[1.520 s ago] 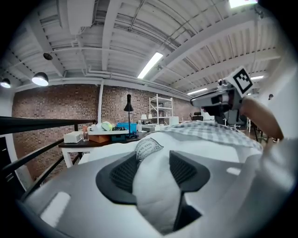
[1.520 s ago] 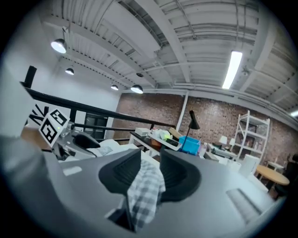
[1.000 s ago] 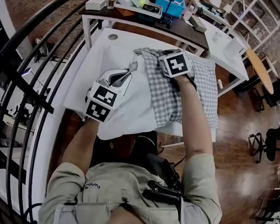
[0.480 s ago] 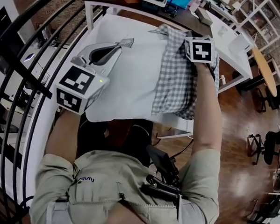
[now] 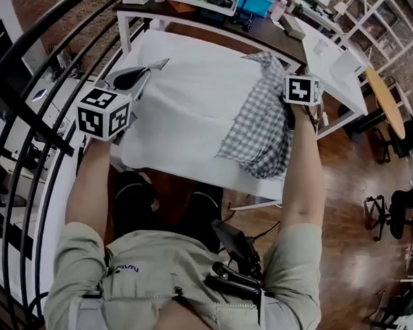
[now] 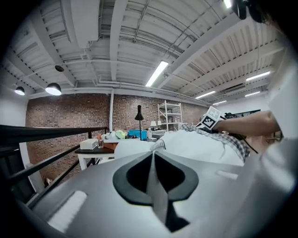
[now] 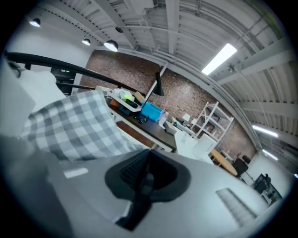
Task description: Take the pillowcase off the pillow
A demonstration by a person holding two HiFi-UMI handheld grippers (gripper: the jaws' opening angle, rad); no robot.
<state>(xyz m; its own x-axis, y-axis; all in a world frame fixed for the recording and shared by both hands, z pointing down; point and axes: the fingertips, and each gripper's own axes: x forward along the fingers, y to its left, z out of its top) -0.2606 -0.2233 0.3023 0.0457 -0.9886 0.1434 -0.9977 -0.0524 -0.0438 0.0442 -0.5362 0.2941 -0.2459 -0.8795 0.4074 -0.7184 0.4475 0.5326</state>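
A white pillow (image 5: 185, 111) is stretched between my two grippers above a white table (image 5: 173, 43). My left gripper (image 5: 155, 66) is shut on the pillow's far left corner; in the left gripper view a thin fold of white cloth (image 6: 158, 145) sticks out between the closed jaws (image 6: 153, 153). The grey checked pillowcase (image 5: 264, 126) is bunched up at the pillow's right end and hangs down. My right gripper (image 5: 294, 96) is at the top of that bunch, its jaws (image 7: 148, 160) closed on the checked cloth (image 7: 74, 125), which lies to their left.
A dark desk (image 5: 220, 27) with a blue box (image 5: 251, 0) and a white tray stands behind the table. A black railing (image 5: 33, 55) curves along the left. White tables (image 5: 333, 60) and a round wooden table (image 5: 386, 101) stand to the right on the wood floor.
The grippers have moved apart, left one leftward, right one rightward. The checked pillowcase has slid right along the pillow, baring more white. The right jaws have closed.
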